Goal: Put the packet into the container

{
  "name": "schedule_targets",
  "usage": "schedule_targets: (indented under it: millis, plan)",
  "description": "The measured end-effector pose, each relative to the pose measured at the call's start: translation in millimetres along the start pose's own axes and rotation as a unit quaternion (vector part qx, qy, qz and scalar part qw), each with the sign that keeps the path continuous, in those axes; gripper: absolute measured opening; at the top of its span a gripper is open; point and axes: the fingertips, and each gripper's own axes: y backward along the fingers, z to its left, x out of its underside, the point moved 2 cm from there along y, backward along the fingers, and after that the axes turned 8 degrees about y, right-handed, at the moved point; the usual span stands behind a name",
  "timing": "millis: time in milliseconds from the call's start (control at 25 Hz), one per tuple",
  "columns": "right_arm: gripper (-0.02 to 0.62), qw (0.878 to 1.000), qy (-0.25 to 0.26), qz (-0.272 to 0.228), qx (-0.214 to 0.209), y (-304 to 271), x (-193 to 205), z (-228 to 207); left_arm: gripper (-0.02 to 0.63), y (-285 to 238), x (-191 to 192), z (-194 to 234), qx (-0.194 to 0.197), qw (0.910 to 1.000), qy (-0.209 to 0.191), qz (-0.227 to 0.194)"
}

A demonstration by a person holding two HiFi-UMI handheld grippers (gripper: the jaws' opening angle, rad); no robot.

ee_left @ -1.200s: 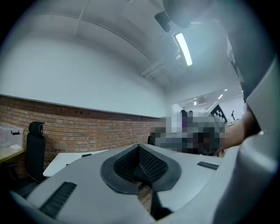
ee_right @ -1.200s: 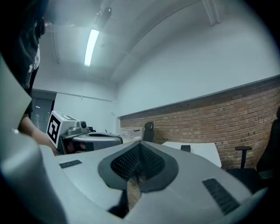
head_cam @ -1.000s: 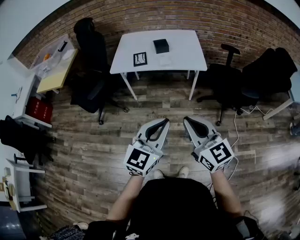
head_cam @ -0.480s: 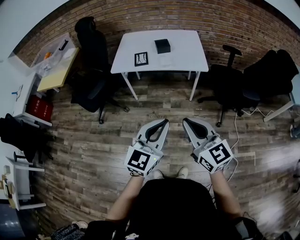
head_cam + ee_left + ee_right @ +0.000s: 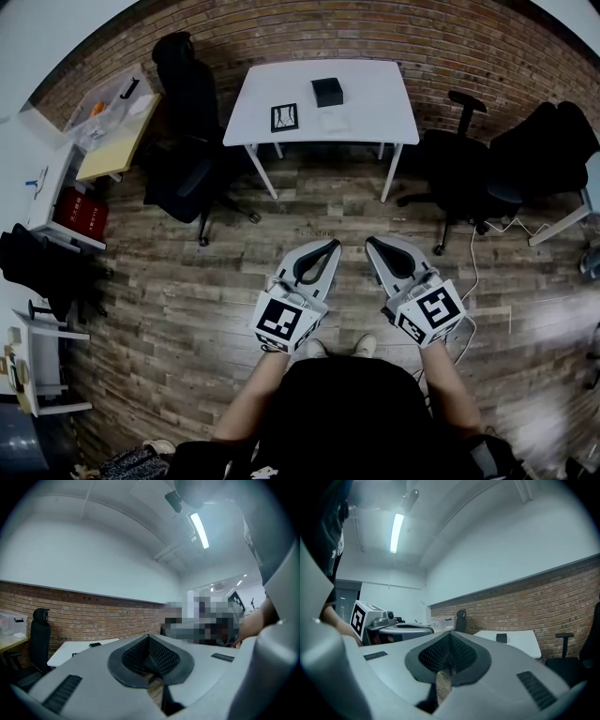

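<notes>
Across the wooden floor from me stands a white table (image 5: pixel 375 98). On it sit a small black box (image 5: pixel 326 91) and a dark-edged square packet (image 5: pixel 284 117). Both of my grippers hang level over the floor, well short of the table. The left gripper (image 5: pixel 333 246) is shut with nothing in it, its jaws meeting at the tip (image 5: pixel 149 637). Beside it, the right gripper (image 5: pixel 371 242) is also shut and empty (image 5: pixel 450 634). The right gripper view shows the black box (image 5: pixel 501 638) on the table (image 5: pixel 525 644) ahead.
Black office chairs stand left (image 5: pixel 187 103) and right (image 5: pixel 464 173) of the table, with a brick wall (image 5: pixel 469 47) behind. A side desk with clutter (image 5: pixel 112 131) is at the left. A cable (image 5: pixel 473 262) lies on the floor at the right.
</notes>
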Motion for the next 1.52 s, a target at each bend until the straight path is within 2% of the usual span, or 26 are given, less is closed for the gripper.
schedule_targets:
  millis: [520,680,960,1280,1520]
  plan:
    - [0.005,1.000,-0.015,0.006,-0.015,27,19,-29,0.008,-27,15,-29,-0.011,0.9998,0.003,0.018]
    - [0.005,1.000,-0.001,0.009,-0.023,35,22,-35,0.008,-32,15,-33,-0.027,0.9994,0.001,0.023]
    - [0.005,1.000,-0.007,0.006,-0.026,48,29,-52,0.008,-38,15,-45,-0.049,0.9984,-0.012,0.026]
    - [0.005,1.000,-0.006,0.008,-0.025,40,32,-65,0.008,-51,16,-34,-0.047,0.9984,-0.007,0.029]
    - [0.005,1.000,-0.005,0.013,-0.017,21,38,-88,0.008,-73,15,-9,-0.047,0.9987,0.009,0.015]
